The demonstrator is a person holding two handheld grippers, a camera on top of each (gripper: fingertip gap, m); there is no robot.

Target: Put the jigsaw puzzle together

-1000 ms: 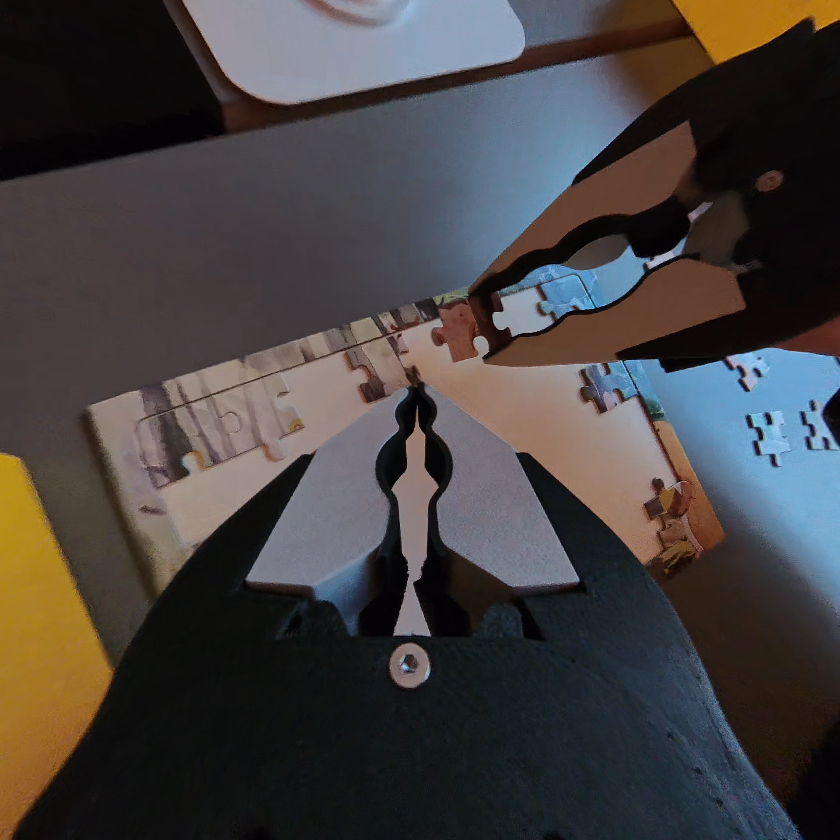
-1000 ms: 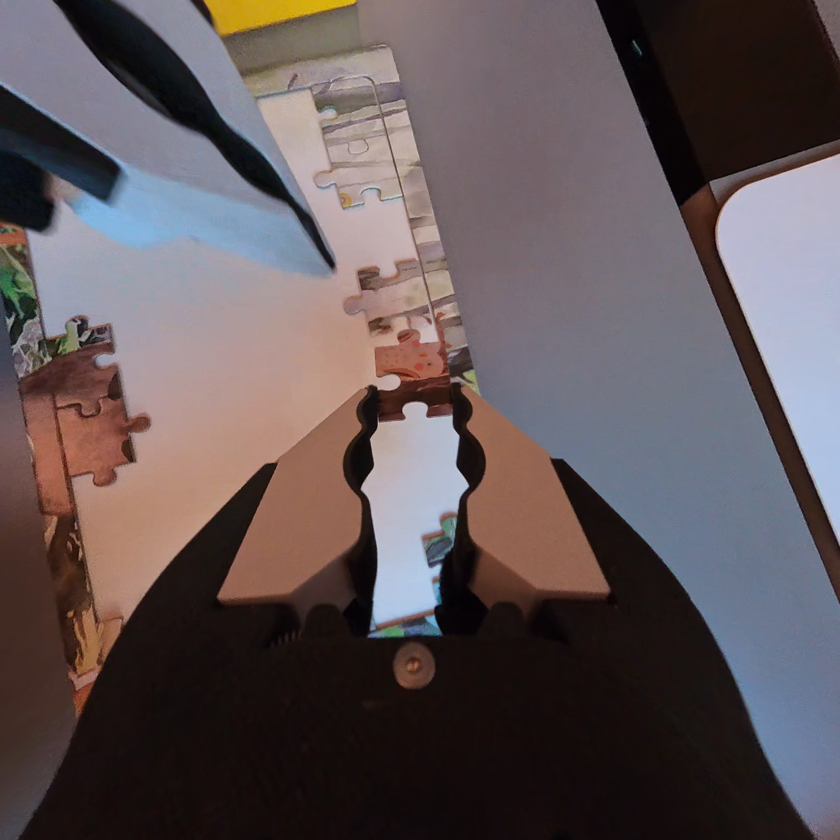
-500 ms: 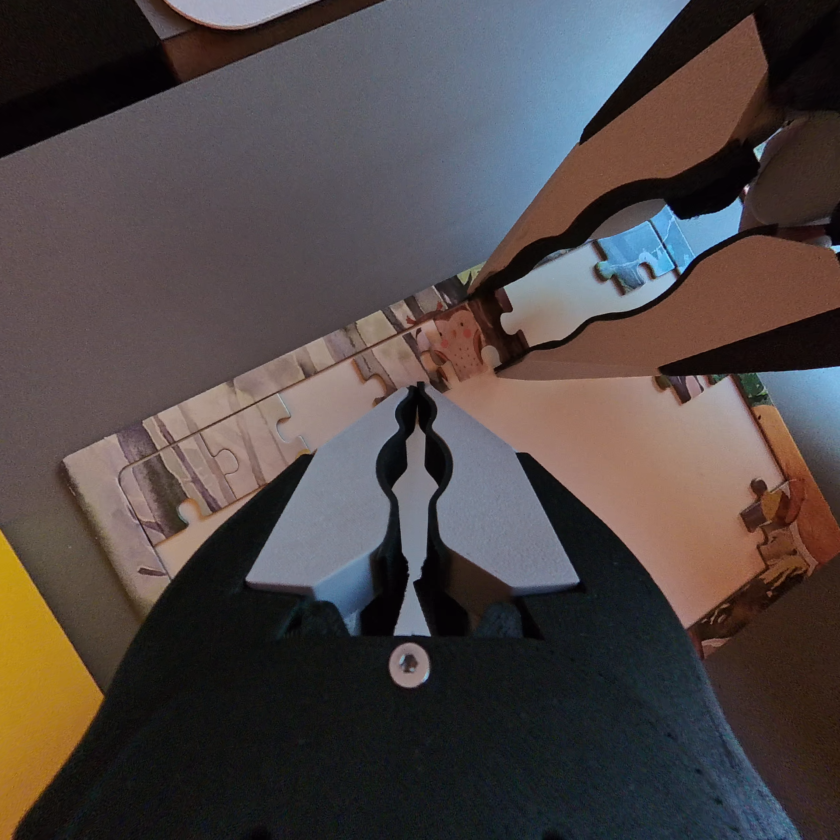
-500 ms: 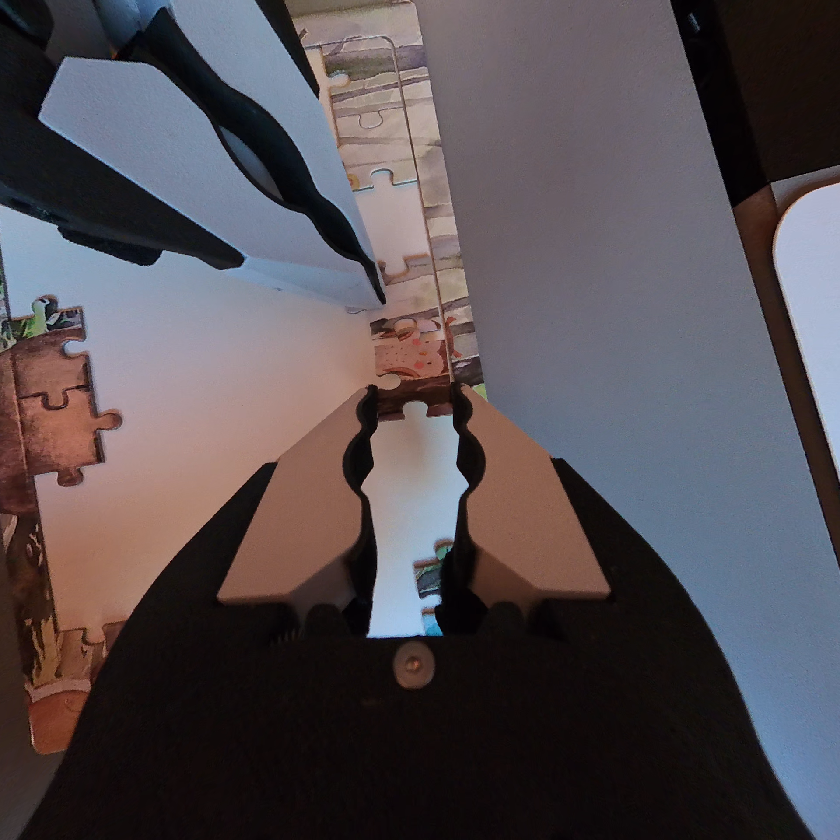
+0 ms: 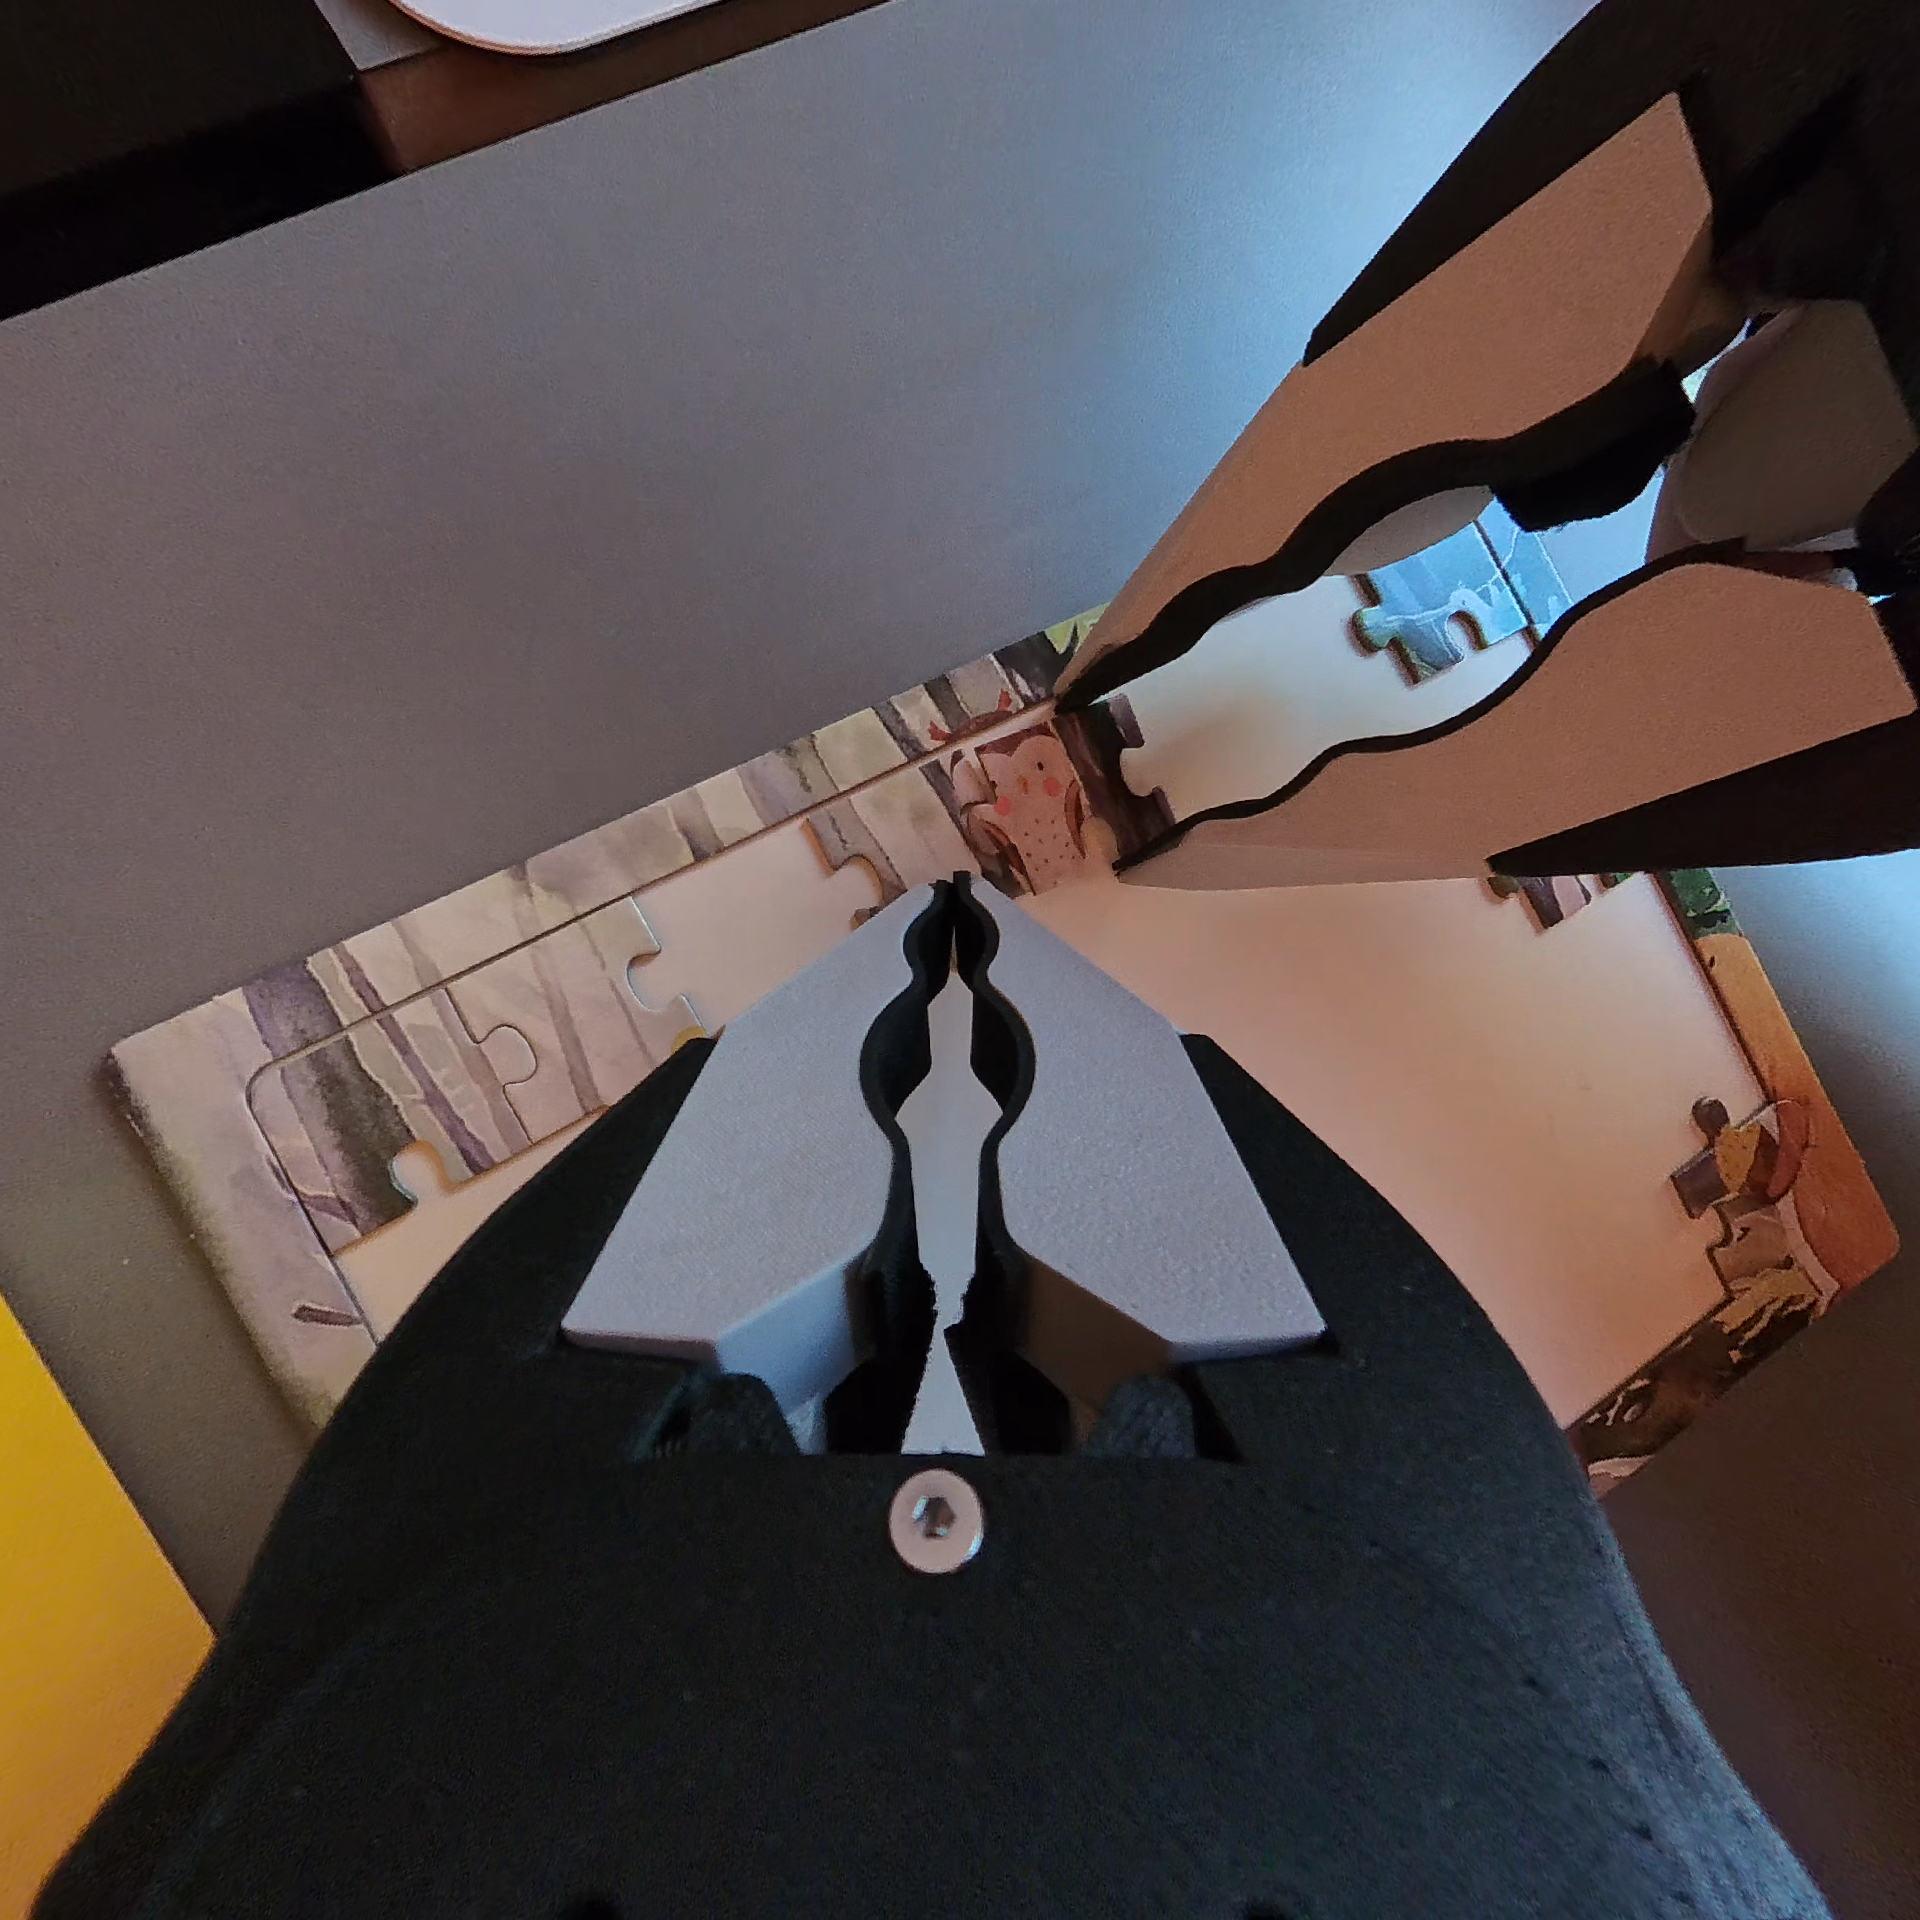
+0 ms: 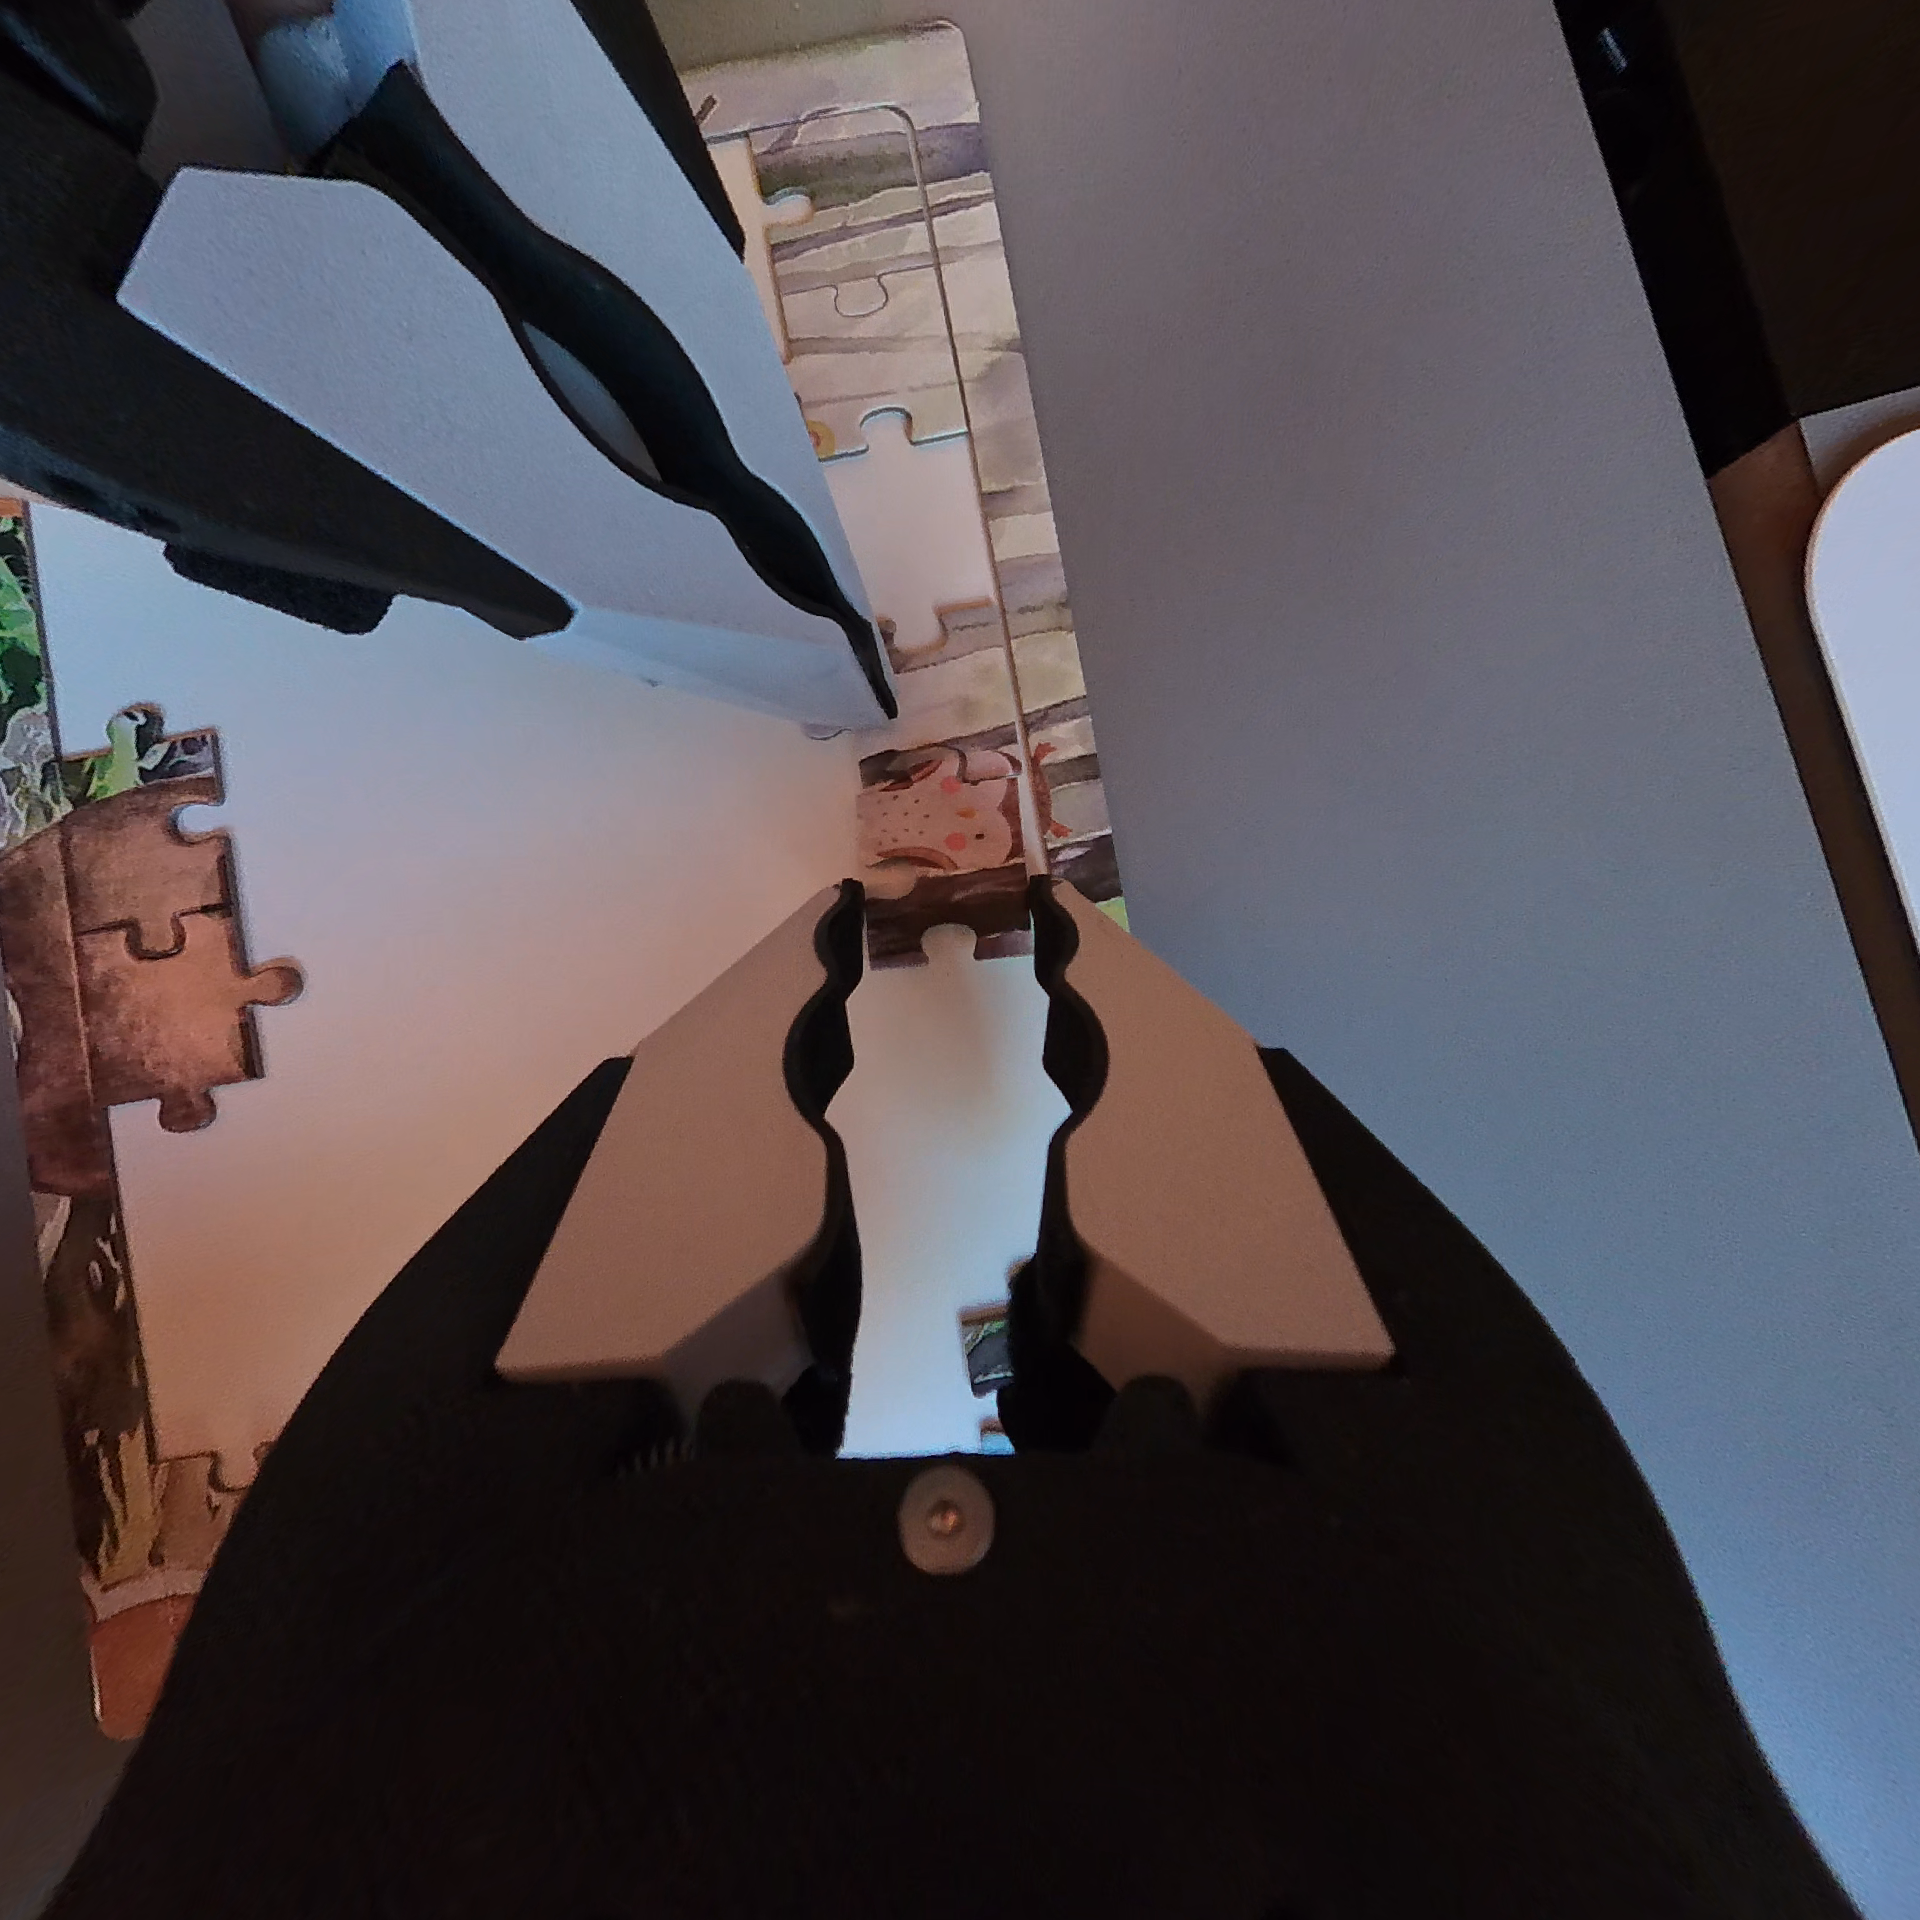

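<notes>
Straddling an owl-printed puzzle piece (image 6: pixel 951 831) at its dark lower edge, the right hand-held gripper (image 6: pixel 945 894) has its two tips set either side of the piece, which lies flat in the puzzle tray (image 6: pixel 436 935) against the tray's printed border; whether the tips squeeze it or only flank it I cannot tell. The left hand-held gripper (image 5: pixel 958 883) is clenched, tips together and grasping nothing, poised just beside the same piece (image 5: pixel 1039 810) over the tray's bare pale floor (image 5: pixel 1351 1039). Other pieces sit joined along the border strip (image 5: pixel 457 1081) and at the opposite edge (image 6: pixel 145 935). The tray rests on a grey bench (image 5: pixel 623 416).
</notes>
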